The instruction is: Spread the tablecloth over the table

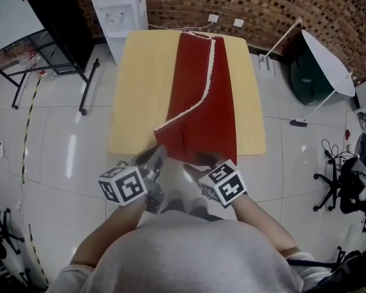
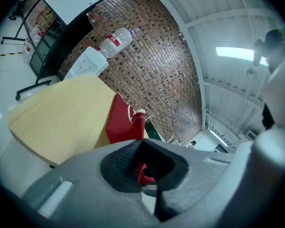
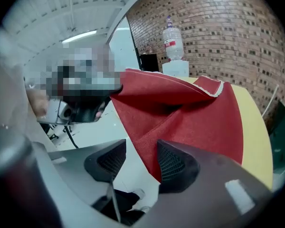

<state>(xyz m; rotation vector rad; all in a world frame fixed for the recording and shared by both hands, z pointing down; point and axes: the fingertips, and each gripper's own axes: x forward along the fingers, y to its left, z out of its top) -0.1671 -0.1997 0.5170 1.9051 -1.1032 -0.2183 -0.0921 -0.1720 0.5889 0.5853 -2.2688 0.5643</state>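
Note:
A red tablecloth point(image 1: 201, 102) with a white trim lies folded in a long strip down the middle of the yellow table point(image 1: 140, 90), its near end hanging over the front edge. My left gripper point(image 1: 155, 156) is at the near left corner of the cloth. In the left gripper view the jaws point(image 2: 141, 146) are shut, with a bit of red cloth point(image 2: 142, 172) pinched between them. My right gripper point(image 1: 202, 161) is at the near end too. In the right gripper view it point(image 3: 141, 151) stands open, and the hanging cloth edge point(image 3: 180, 122) lies against the right pad point(image 3: 173, 165), unpressed.
A white water dispenser point(image 1: 119, 11) stands past the table's far left corner. A black-framed board stand point(image 1: 67, 35) is to the left, and a white oval panel on a stand point(image 1: 326, 63) and an office chair point(image 1: 348, 188) to the right. White tile floor surrounds the table.

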